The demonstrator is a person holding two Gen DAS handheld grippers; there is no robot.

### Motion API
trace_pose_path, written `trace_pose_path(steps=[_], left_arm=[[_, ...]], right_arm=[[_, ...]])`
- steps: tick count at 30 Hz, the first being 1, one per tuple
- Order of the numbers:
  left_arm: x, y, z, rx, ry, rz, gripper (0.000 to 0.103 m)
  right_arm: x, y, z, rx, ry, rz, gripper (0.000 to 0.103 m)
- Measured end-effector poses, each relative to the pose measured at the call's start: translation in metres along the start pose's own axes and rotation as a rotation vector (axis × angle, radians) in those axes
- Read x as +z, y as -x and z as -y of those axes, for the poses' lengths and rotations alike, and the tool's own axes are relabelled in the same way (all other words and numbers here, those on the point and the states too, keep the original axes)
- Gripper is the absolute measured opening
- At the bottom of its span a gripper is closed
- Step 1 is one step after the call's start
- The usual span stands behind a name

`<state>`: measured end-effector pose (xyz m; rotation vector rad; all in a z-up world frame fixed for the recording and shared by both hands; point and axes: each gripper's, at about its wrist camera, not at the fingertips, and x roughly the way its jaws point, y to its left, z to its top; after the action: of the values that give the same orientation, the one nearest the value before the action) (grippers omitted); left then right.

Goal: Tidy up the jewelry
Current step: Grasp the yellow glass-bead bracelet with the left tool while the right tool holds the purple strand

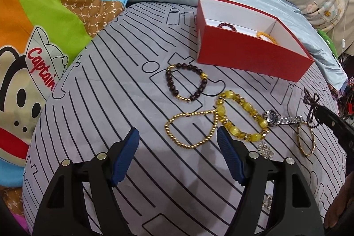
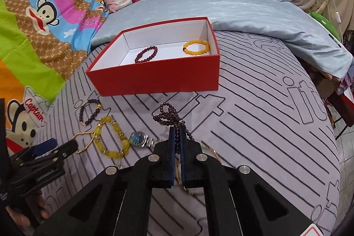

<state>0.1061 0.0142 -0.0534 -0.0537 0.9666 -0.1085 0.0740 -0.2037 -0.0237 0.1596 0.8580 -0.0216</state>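
A red box (image 2: 159,79) with a white inside stands on the bed and holds a dark red bead bracelet (image 2: 146,54) and a yellow bead bracelet (image 2: 196,48). My right gripper (image 2: 176,132) is shut on a dark purple bead string (image 2: 169,116), which also shows in the left wrist view (image 1: 312,107). My left gripper (image 1: 177,136) is open above a gold bead chain (image 1: 190,127). Next to it lie a dark bead bracelet (image 1: 185,83), a yellow stone bracelet (image 1: 239,118), a silver watch (image 1: 281,118) and a gold bangle (image 1: 305,138).
The jewelry lies on a grey striped bedcover (image 1: 110,103). A cartoon blanket (image 1: 44,14) is at the left and a light blue quilt (image 2: 243,10) lies behind the box. A small silver ornament (image 1: 265,148) lies by my left gripper's right finger.
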Motion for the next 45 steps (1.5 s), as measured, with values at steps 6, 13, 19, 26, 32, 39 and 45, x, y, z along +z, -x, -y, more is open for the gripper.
trace_pose_path(steps=[6, 13, 19, 26, 32, 39, 45], left_arm=[[-0.004, 0.003, 0.019, -0.049, -0.025, -0.01, 0.062], [-0.009, 0.003, 0.039, -0.096, -0.041, -0.028, 0.058], [-0.01, 0.001, 0.05, -0.111, -0.049, -0.044, 0.058], [-0.011, -0.002, 0.064, -0.11, -0.071, -0.049, 0.058], [-0.01, 0.0, 0.074, -0.104, -0.101, -0.037, 0.058], [-0.007, -0.013, 0.051, -0.066, -0.026, -0.066, 0.053], [-0.003, -0.022, 0.043, -0.058, 0.003, -0.073, 0.049]], right_arm=[[-0.016, 0.018, 0.0, -0.006, 0.015, -0.005, 0.004], [-0.029, 0.029, 0.006, -0.003, 0.006, -0.012, 0.004], [-0.04, 0.038, 0.015, -0.019, 0.0, -0.017, 0.004], [-0.05, 0.045, 0.027, -0.025, -0.024, -0.026, 0.004], [-0.052, 0.05, 0.03, -0.02, -0.029, -0.019, 0.004], [-0.051, 0.05, 0.027, -0.005, -0.027, -0.018, 0.004], [-0.049, 0.047, 0.019, 0.008, -0.016, -0.019, 0.004]])
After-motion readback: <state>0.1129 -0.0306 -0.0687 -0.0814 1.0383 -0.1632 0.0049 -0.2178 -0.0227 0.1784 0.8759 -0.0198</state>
